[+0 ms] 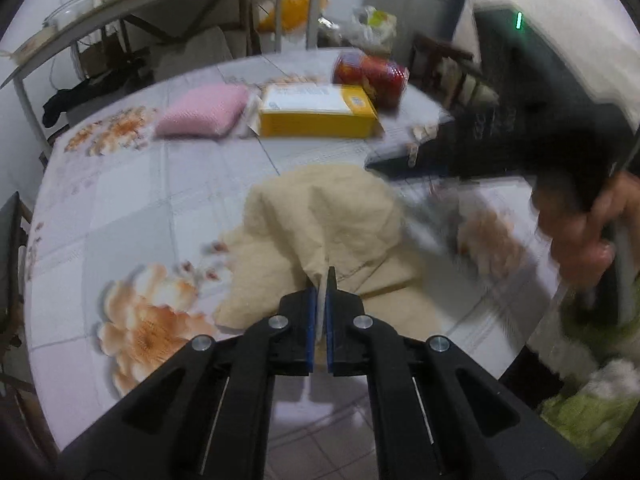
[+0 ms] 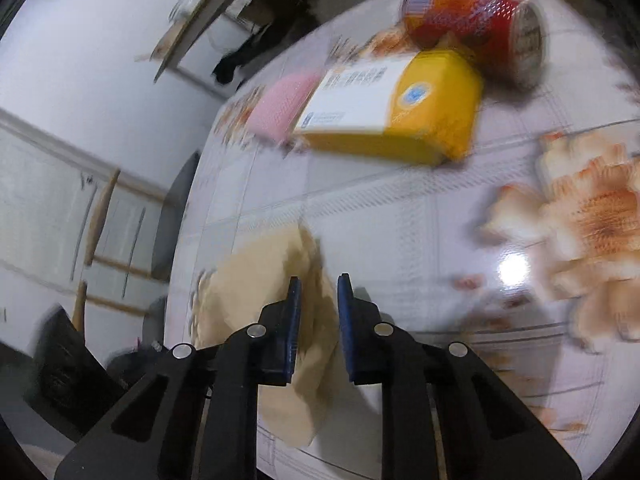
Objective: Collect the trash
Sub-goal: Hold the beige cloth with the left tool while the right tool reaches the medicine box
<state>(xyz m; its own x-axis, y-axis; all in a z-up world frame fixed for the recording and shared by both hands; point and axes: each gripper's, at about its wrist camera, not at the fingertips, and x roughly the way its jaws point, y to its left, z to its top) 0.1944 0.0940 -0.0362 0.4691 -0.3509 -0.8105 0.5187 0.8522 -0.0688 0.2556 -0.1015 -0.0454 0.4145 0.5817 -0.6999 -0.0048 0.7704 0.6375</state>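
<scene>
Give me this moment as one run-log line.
left gripper: shut on beige bag | right gripper: open, straddling bag edge | yellow box, red can, pink sponge: uncollected on table

A round worktop [image 1: 120, 200] under a glossy floral cloth carried a crumpled beige paper bag [image 1: 328, 216] near its front edge. Farther back lay a pink sponge [image 1: 202, 110], a yellow-and-white box [image 1: 316, 112] just beside it, and a red cylindrical package [image 1: 372, 74] on its side.

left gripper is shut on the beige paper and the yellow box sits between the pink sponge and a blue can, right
Not quite: the can is red, not blue, as the left wrist view shows. The rest holds: the left gripper is shut on the beige paper, and the yellow box sits between the pink sponge and the can.
</scene>
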